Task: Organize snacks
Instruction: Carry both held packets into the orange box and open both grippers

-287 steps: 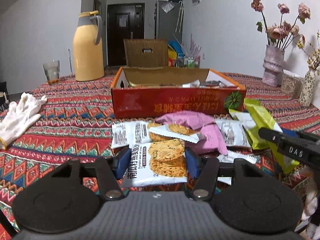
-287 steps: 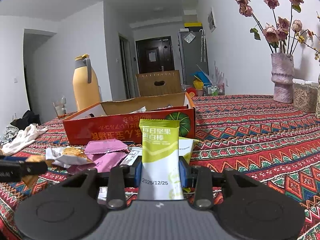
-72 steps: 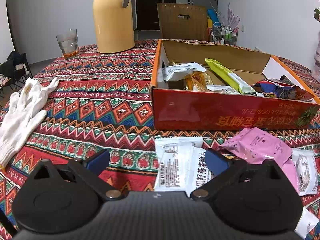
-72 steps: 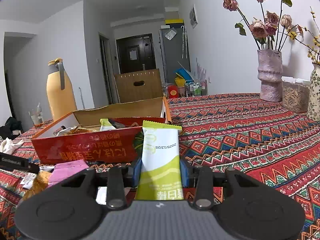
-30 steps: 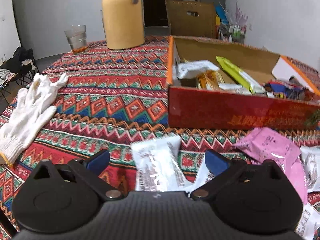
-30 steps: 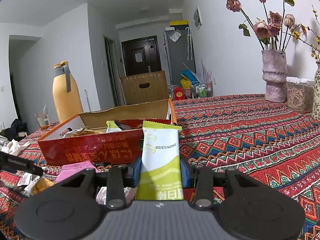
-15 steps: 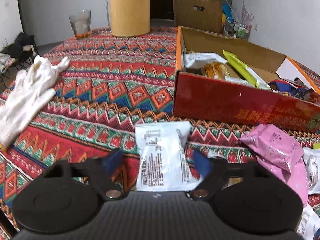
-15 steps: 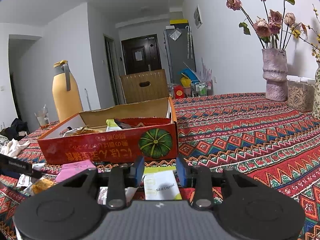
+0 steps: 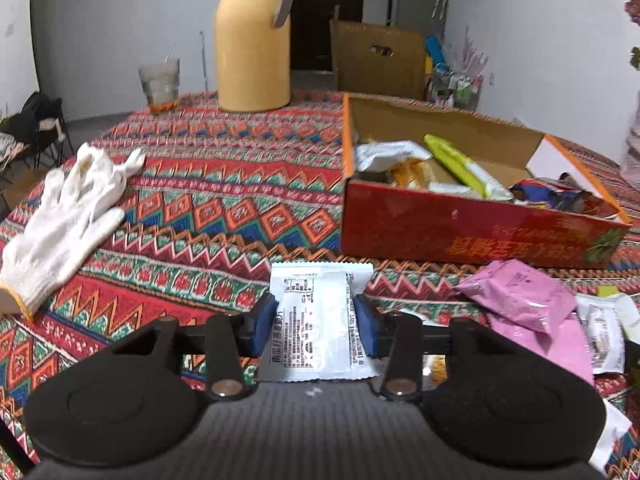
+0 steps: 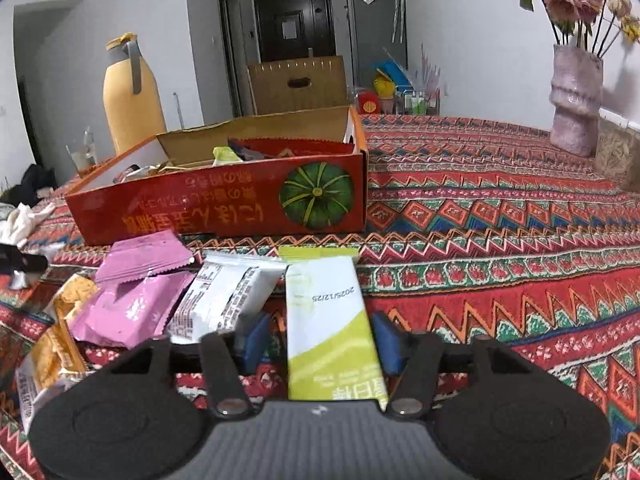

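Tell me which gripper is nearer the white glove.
Left. The left gripper, shut on a white packet, sits just right of the white glove; the right gripper is far across the snack pile.

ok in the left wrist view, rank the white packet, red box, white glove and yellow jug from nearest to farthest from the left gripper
1. White packet: between the left gripper's fingers.
2. Red box: ahead, to the right.
3. White glove: off to the left; close call with the box.
4. Yellow jug: far end of the table, clearly farthest.
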`<action>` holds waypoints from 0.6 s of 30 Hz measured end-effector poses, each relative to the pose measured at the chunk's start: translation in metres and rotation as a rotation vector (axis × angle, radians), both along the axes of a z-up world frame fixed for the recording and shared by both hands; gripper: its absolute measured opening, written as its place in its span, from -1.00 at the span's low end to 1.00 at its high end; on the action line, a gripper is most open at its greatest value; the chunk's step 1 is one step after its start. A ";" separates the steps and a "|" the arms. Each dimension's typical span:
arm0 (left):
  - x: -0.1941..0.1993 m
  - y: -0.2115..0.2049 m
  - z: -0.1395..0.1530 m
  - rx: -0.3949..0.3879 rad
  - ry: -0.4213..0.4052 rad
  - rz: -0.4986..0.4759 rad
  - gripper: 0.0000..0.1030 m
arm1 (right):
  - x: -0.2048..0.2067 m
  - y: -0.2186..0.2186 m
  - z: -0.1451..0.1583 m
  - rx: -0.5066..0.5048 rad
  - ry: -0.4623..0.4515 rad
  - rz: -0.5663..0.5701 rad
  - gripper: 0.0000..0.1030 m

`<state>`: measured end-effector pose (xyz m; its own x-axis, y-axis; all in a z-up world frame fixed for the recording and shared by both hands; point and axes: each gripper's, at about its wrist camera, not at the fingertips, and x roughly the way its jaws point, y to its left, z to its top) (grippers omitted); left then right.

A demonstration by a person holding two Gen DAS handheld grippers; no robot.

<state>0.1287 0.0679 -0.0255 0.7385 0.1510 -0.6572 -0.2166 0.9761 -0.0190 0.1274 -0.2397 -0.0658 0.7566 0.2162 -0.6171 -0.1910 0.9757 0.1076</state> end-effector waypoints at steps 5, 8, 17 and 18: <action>-0.006 -0.008 0.012 0.002 -0.039 -0.026 -0.16 | -0.007 -0.005 0.006 0.043 -0.043 0.010 -0.32; -0.007 -0.012 0.018 -0.001 -0.060 -0.039 -0.16 | -0.013 -0.008 0.018 0.051 -0.094 0.001 -0.32; -0.001 -0.030 0.040 -0.010 -0.124 -0.080 -0.15 | -0.011 -0.007 0.051 0.066 -0.189 -0.009 -0.32; 0.001 -0.033 0.044 -0.009 -0.131 -0.085 -0.15 | -0.009 -0.006 0.054 0.067 -0.198 -0.007 -0.32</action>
